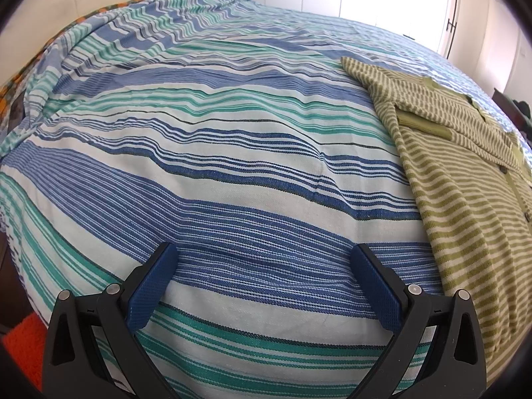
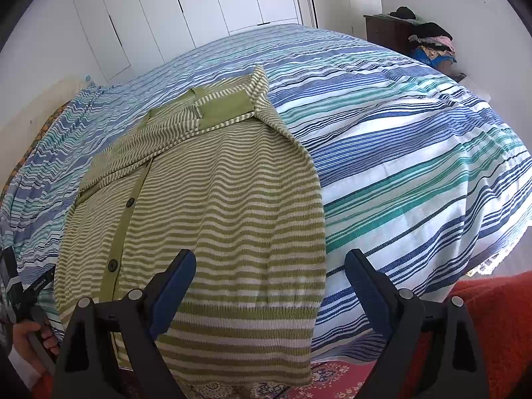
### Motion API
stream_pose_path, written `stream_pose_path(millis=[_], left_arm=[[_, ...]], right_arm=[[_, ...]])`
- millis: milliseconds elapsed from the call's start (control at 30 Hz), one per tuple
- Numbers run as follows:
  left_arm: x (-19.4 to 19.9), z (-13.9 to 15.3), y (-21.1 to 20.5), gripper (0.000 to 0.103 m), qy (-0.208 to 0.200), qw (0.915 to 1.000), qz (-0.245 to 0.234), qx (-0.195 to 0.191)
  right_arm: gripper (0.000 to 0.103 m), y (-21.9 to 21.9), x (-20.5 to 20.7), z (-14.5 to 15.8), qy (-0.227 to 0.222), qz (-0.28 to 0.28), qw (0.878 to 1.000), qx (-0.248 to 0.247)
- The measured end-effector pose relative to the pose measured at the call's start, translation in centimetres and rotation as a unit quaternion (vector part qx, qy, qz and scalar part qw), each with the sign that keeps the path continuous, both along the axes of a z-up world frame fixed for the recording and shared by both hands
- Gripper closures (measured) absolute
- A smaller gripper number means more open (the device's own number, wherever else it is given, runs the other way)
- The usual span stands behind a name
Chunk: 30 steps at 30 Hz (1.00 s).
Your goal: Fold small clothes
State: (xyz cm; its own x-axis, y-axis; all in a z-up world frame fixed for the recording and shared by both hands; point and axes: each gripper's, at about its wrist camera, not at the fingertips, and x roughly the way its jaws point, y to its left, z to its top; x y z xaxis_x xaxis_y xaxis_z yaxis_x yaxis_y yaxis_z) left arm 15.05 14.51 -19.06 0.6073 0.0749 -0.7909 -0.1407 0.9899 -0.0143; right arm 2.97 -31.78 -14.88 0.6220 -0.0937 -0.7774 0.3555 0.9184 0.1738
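A green and cream striped cardigan (image 2: 212, 199) lies flat on the striped bedspread (image 2: 399, 139), buttoned, with both sleeves folded across its upper part. Its hem hangs over the near bed edge. My right gripper (image 2: 270, 266) is open and empty, just above the hem, right of the button band. In the left wrist view the cardigan (image 1: 465, 179) lies at the right. My left gripper (image 1: 264, 259) is open and empty over bare bedspread (image 1: 232, 153), left of the cardigan and apart from it.
White wardrobe doors (image 2: 186, 10) stand behind the bed. A dark dresser (image 2: 385, 30) with a pile of clothes (image 2: 432, 43) stands at the far right. A red patterned rug (image 2: 335, 379) and an orange-red cover (image 2: 492, 326) lie by the near bed edge.
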Motion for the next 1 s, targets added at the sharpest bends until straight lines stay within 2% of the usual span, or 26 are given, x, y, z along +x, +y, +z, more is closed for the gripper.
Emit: stream_pose_path(millis=[833, 900, 1000], left_arm=[[0.1, 0.1, 0.2, 0.0, -0.002, 1.0, 0.0, -0.004], [0.0, 0.6, 0.5, 0.0, -0.001, 0.9998, 0.0, -0.019], [-0.5, 1.7, 1.6, 0.001, -0.003, 0.9981, 0.005, -0.062]], right_arm=[[0.013, 0.0, 0.1, 0.2, -0.001, 0.0, 1.0, -0.003], [0.013, 0.1, 0.0, 0.3, -0.002, 0.001, 1.0, -0.005], [0.013, 0.2, 0.0, 0.5, -0.005, 0.002, 1.0, -0.009]])
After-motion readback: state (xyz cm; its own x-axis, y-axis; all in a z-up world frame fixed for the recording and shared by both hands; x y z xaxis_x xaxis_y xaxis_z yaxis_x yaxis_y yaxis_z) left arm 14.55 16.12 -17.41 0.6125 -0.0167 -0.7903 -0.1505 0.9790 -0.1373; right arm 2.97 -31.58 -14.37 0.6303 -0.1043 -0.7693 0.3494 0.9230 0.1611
